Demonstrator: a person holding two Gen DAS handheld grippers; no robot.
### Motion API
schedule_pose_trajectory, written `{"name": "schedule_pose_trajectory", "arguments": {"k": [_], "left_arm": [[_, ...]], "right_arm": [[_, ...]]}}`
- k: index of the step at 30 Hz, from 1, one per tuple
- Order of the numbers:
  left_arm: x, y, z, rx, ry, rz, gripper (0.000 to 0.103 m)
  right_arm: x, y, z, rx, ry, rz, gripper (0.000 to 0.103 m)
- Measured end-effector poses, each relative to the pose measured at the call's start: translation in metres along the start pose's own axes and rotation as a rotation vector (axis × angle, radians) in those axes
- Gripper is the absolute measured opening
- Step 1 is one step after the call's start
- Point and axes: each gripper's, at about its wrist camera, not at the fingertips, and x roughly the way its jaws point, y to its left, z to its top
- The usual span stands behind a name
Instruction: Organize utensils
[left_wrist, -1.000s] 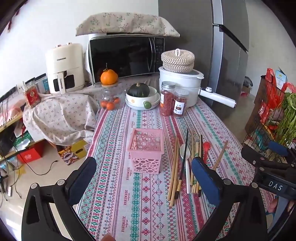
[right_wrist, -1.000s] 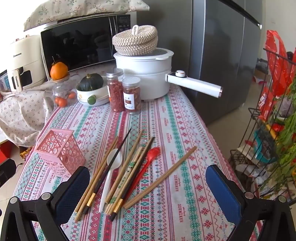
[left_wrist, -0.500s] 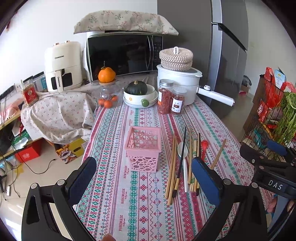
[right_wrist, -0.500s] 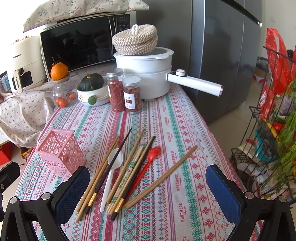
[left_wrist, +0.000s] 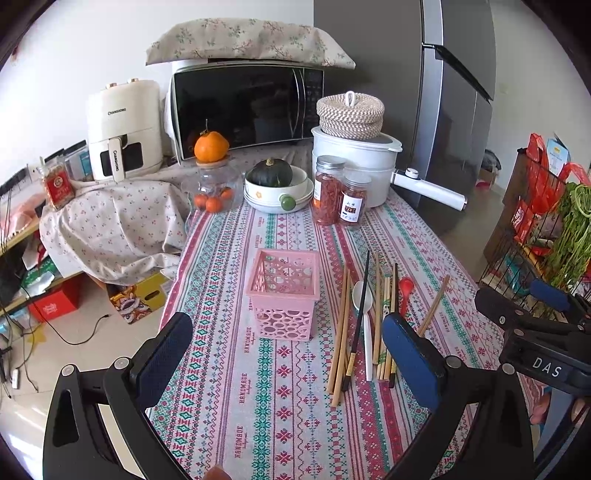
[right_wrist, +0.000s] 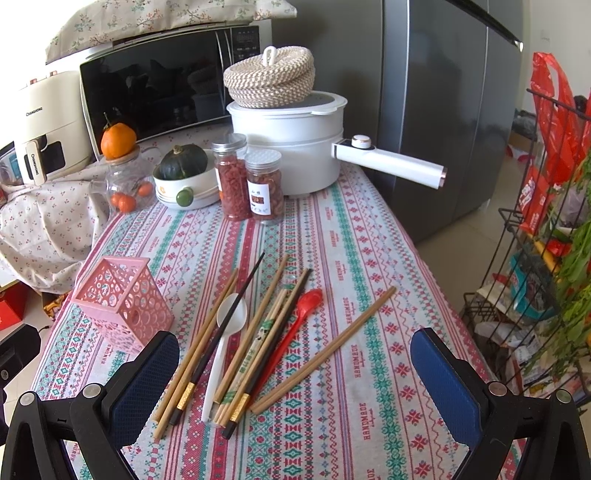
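Observation:
A pink perforated basket (left_wrist: 283, 290) stands upright on the patterned tablecloth (left_wrist: 258, 398); it also shows in the right wrist view (right_wrist: 123, 299). To its right lie several wooden and black chopsticks (right_wrist: 255, 332), a white spoon (right_wrist: 225, 336) and a red spoon (right_wrist: 295, 328), loose in a pile. One pair of wooden chopsticks (right_wrist: 325, 347) lies apart to the right. My left gripper (left_wrist: 286, 363) is open and empty, above the table in front of the basket. My right gripper (right_wrist: 295, 384) is open and empty, above the near ends of the utensils.
At the table's back stand two spice jars (left_wrist: 338, 195), a bowl with a squash (left_wrist: 275, 184), a glass jar with oranges (left_wrist: 212, 184) and a white pot with a long handle (left_wrist: 424, 188). A wire rack with groceries (right_wrist: 546, 240) stands right of the table.
Both grippers have drawn back and up slightly, so the basket and utensils sit a little farther away in view. Nothing on the table has moved.

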Motion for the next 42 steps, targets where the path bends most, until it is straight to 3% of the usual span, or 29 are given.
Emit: {"name": "schedule_pose_trajectory", "arguments": {"k": [42], "left_arm": [[-0.0008,-0.003,-0.0001,0.01,0.003,0.0,0.103]], "right_arm": [[0.0036,-0.0004,-0.0017,0.02,0.023,0.013,0.103]]}}
